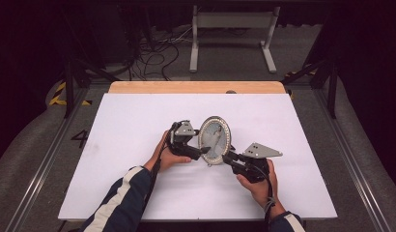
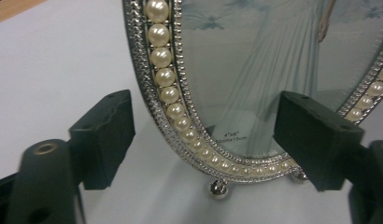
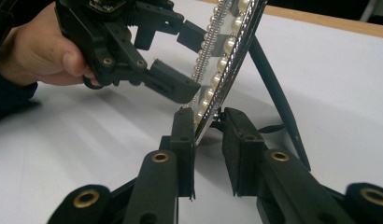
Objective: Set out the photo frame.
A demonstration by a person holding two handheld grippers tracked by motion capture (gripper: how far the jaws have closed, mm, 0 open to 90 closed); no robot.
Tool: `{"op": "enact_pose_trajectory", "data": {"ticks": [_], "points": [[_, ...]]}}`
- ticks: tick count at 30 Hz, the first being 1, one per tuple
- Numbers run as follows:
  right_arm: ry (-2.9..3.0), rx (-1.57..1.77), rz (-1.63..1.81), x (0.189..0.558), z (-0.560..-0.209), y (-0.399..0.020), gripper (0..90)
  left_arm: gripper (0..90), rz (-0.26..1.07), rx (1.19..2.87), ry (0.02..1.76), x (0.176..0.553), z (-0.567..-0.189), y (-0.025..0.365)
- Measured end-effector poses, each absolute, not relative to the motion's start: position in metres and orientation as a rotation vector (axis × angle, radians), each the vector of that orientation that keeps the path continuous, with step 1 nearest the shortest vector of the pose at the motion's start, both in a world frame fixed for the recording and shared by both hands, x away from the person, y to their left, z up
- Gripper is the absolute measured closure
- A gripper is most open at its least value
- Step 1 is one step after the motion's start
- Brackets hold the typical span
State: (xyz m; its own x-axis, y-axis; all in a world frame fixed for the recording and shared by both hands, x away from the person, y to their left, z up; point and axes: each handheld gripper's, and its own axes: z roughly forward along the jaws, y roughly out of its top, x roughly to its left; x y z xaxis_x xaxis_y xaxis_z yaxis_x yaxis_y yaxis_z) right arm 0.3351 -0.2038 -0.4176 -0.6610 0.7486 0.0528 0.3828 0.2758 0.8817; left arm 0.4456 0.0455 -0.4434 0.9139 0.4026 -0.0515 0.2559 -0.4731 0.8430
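An oval picture frame [image 1: 215, 139] with a silver rim and a ring of pearls stands tilted on the white table, propped by a black easel leg [image 3: 275, 95] behind it. A pale photo of a figure in a long dress sits under its glass [image 2: 273, 70]. My left gripper [image 1: 204, 151] is open, jaws wide on either side of the frame's lower left rim [image 2: 180, 116] without touching it. My right gripper [image 3: 206, 116] is shut on the frame's lower right edge, one pad on the front and one on the back. A small ball foot [image 2: 218, 188] rests on the table.
The white tabletop [image 1: 138, 121] stretches wide on all sides of the frame, with a wooden strip [image 1: 196, 87] along its far edge. Beyond the table, a white metal stand [image 1: 232, 29] and loose cables [image 1: 152, 53] lie on the floor.
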Motion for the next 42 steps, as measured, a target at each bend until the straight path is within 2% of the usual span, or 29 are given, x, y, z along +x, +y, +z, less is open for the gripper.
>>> {"op": "enact_pose_trajectory", "data": {"ticks": [3,4,6,10,15,20,37,42], "points": [[2.166,1.044,1.343,0.334,-0.418,-0.204,75.0,20.0,0.169,2.092,0.456,0.446,-0.445,0.044],[2.149,1.052,1.343,0.333,-0.417,-0.205,71.1,19.4,0.168,2.092,0.451,0.446,-0.445,0.044],[2.113,1.074,1.358,0.332,-0.414,-0.207,69.7,21.4,0.155,2.089,0.440,0.445,-0.444,0.044],[2.078,1.058,1.351,0.328,-0.409,-0.207,73.2,23.6,0.160,2.097,0.442,0.445,-0.444,0.045],[2.055,1.053,1.402,0.328,-0.407,-0.209,82.8,32.9,0.190,2.126,0.441,0.441,-0.441,0.046],[2.064,1.037,1.392,0.330,-0.407,-0.211,82.2,37.5,0.223,2.152,0.445,0.436,-0.440,0.048],[2.042,1.081,1.378,0.336,-0.409,-0.209,80.4,36.5,0.256,2.186,0.444,0.419,-0.436,0.063],[2.049,1.073,1.352,0.335,-0.408,-0.208,80.6,35.9,0.176,2.099,0.441,0.424,-0.437,0.071]]}}
